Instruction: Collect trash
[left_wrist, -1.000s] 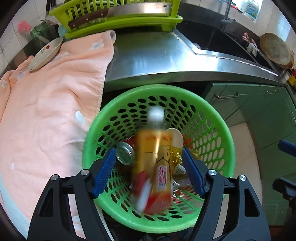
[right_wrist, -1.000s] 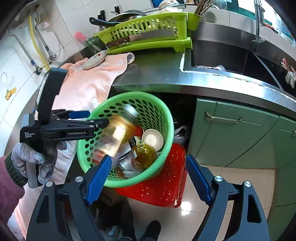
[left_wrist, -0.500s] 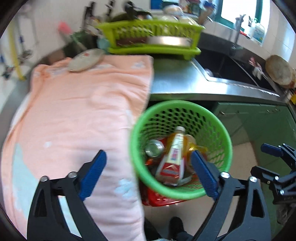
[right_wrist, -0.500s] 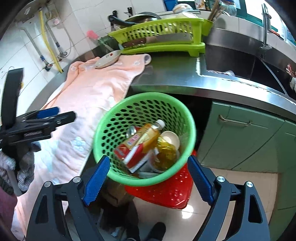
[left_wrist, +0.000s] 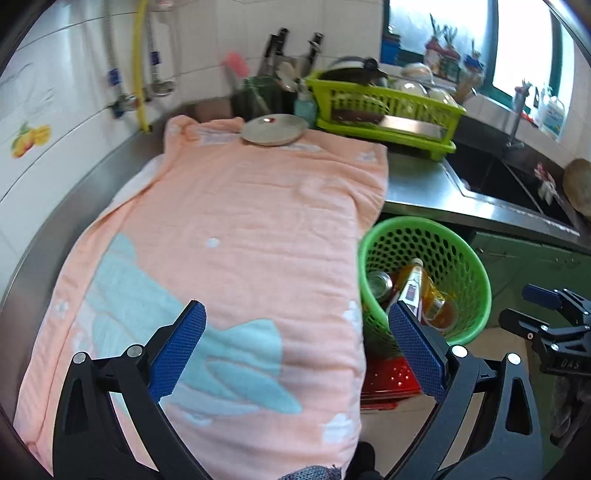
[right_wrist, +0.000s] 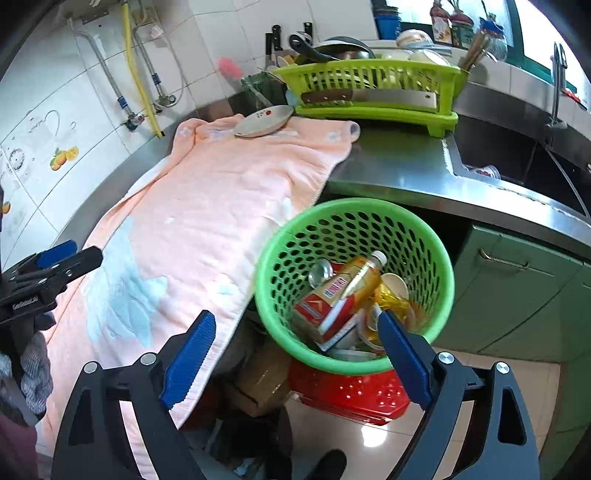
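Note:
A green perforated basket (right_wrist: 280, 236) stands beside the counter, in front of the cabinets. It holds a tea bottle (right_wrist: 343, 291) with a red label, a can (right_wrist: 320, 271), a paper cup (right_wrist: 395, 286) and a yellow oil bottle (right_wrist: 391, 301). My left gripper (left_wrist: 299, 349) hangs wide open and empty over the pink towel (left_wrist: 240, 229), with the basket (left_wrist: 461, 254) and bottle (left_wrist: 413, 284) to its right. My right gripper (right_wrist: 297, 354) is above the basket's near side. Its jaws are opening, and nothing is held between them. Each gripper shows in the other's view: left (right_wrist: 70, 258), right (left_wrist: 524, 310).
The towel covers most of the steel counter (right_wrist: 399, 162). A plate (right_wrist: 264, 120) lies at its far end, beside a green dish rack (right_wrist: 369, 88) with a cleaver. The sink (right_wrist: 517, 162) is at the right. A red crate (right_wrist: 351, 395) and a cardboard box (right_wrist: 258, 380) sit under the basket.
My left gripper let go of the tea bottle, which now lies in the basket. That gripper opened wide and moved up and left over the towel. My right gripper drew back and widened.

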